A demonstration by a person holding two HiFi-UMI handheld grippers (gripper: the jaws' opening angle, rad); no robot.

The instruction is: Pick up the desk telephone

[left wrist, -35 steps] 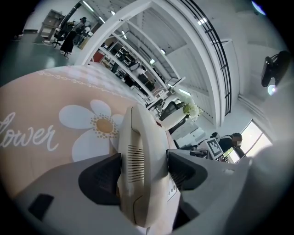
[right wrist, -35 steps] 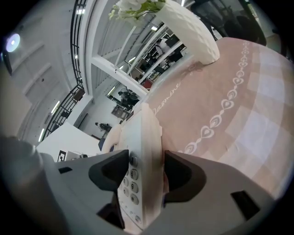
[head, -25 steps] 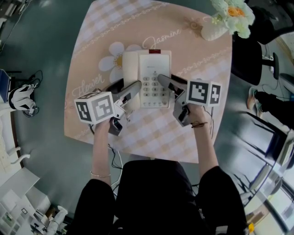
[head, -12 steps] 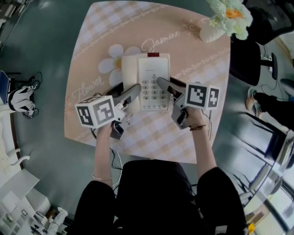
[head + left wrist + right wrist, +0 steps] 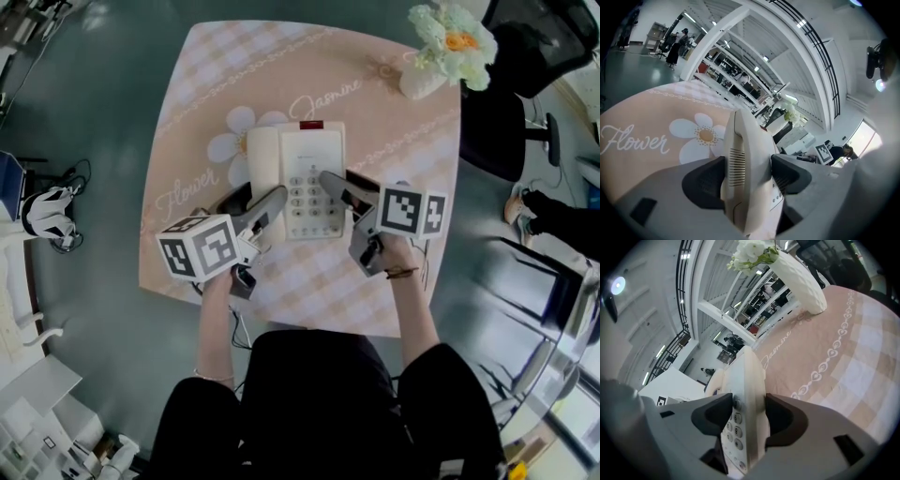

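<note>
Cream plastic desk telephone point(image 5: 298, 178), handset point(image 5: 265, 164) cradled and grey keypad point(image 5: 308, 192) up, lay just right of the daisy print point(image 5: 232, 142). Left gripper point(image 5: 255, 200) was clamped on its handset side, right gripper point(image 5: 342, 187) on its keypad edge. Grasp looked made; next, the 2 grippers probably needed to rise together, keeping it level.

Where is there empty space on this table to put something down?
The far strip of the table behind the phone is bare, and so is the left side by the word Flower. Some room lies between phone and vase. The middle is crowded: left gripper and right gripper clamp the phone.
</note>
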